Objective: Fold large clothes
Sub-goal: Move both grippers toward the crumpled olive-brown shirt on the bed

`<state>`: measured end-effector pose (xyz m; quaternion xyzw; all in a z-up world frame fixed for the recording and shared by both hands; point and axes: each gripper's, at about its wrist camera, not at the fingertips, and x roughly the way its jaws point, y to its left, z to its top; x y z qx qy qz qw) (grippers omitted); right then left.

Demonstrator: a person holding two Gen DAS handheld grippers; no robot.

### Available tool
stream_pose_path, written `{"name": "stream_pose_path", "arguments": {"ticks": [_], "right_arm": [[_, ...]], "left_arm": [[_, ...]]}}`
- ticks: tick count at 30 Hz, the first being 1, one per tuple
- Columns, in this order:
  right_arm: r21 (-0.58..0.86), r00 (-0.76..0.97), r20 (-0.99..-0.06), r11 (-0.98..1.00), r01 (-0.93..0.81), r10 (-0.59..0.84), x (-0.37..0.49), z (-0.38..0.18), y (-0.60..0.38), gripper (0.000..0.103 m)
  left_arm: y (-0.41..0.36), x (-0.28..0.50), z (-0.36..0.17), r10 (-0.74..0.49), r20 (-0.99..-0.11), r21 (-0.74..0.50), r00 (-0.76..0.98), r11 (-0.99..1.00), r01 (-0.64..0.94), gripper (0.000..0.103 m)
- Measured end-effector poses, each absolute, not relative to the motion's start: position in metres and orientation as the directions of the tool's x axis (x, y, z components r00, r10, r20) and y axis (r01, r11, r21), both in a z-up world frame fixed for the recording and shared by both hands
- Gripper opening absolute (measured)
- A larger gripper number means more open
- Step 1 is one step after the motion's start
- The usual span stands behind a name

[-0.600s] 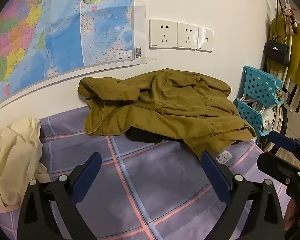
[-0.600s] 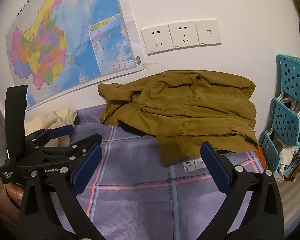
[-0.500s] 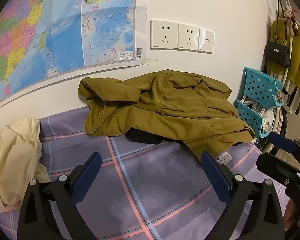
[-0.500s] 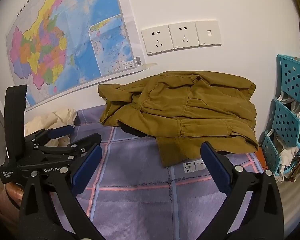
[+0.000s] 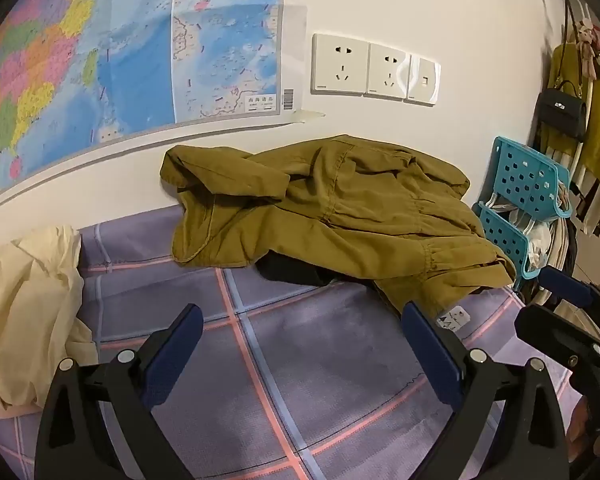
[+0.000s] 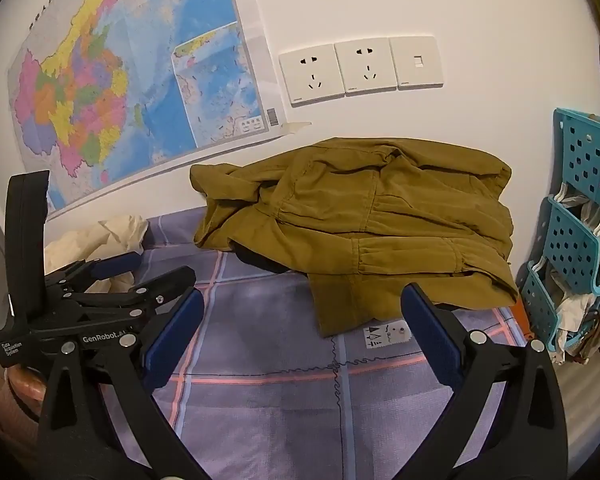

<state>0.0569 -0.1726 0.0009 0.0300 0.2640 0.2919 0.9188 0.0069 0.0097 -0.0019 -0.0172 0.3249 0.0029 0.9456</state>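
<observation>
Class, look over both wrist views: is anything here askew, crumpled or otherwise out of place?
Yes. The olive jacket lies crumpled against the wall, one sleeve bunched up, with a dark garment poking out beneath it. A cream cloth is heaped at the blanket's left edge. Both grippers are open and empty.

Olive jacket (image 5: 340, 216) crumpled in heap on purple blanket (image 5: 300, 352), against wall.

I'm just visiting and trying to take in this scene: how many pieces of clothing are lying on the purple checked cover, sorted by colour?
Olive-brown: 1, the jacket crumpled against the wall.
Cream: 1, the garment bunched at the left edge.
Black: 1, a dark piece peeking out from under the jacket; what kind is unclear.
Total: 3
</observation>
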Motion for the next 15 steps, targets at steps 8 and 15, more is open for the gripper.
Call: {"name": "stream_pose_path", "arguments": {"ticks": [8, 15], "right_arm": [[0.197, 0.689, -0.478, 0.831, -0.521, 0.545, 0.0616, -0.0048, -0.1694, 0.097], [0.181, 0.684, -0.489, 0.830, -0.527, 0.541, 0.0656, -0.0050, -0.1676, 0.097]], "left_arm": [[0.0119, 0.0100, -0.0070, -0.010, -0.629, -0.039, 0.777, 0.999, -0.018, 0.096], [0.0105, 0.0151, -0.0119, -0.017, -0.642, -0.041, 0.766, 0.999, -0.012, 0.096]]}}
